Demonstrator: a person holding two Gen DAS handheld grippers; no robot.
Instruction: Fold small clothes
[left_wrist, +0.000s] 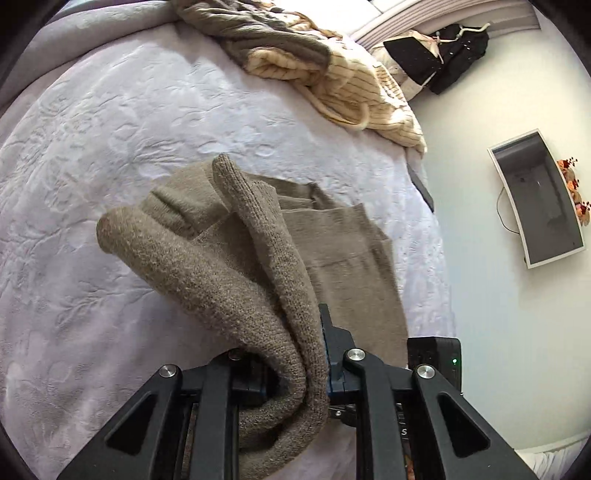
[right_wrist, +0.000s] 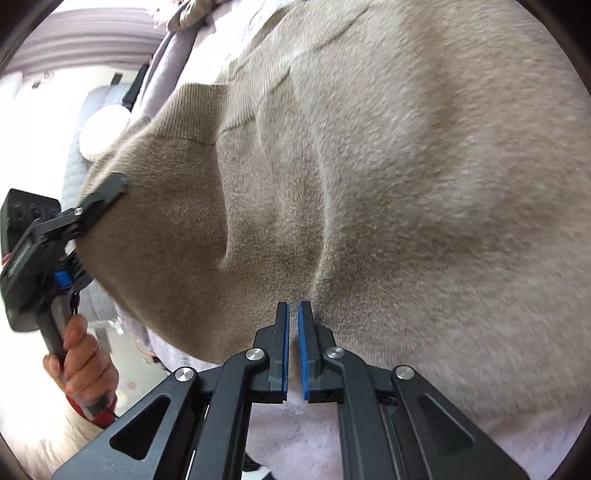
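Note:
A taupe knitted garment (left_wrist: 325, 236) lies on the pale lilac bed cover (left_wrist: 92, 147). My left gripper (left_wrist: 295, 369) is shut on a thick bunched fold of it (left_wrist: 229, 288), which hides the left finger and rises over the flat part. In the right wrist view the same garment (right_wrist: 388, 166) fills the frame, and the left gripper (right_wrist: 107, 195) pinches its edge at the far left. My right gripper (right_wrist: 293, 306) has its blue pads (right_wrist: 303, 332) nearly closed, tips at the garment's lower edge; no cloth shows between them.
A heap of other clothes, grey and cream striped (left_wrist: 314, 59), lies at the bed's far end. The bed edge runs on the right, with white floor and a framed mirror (left_wrist: 535, 199) beyond. A person's hand (right_wrist: 85, 365) grips the left gripper's handle.

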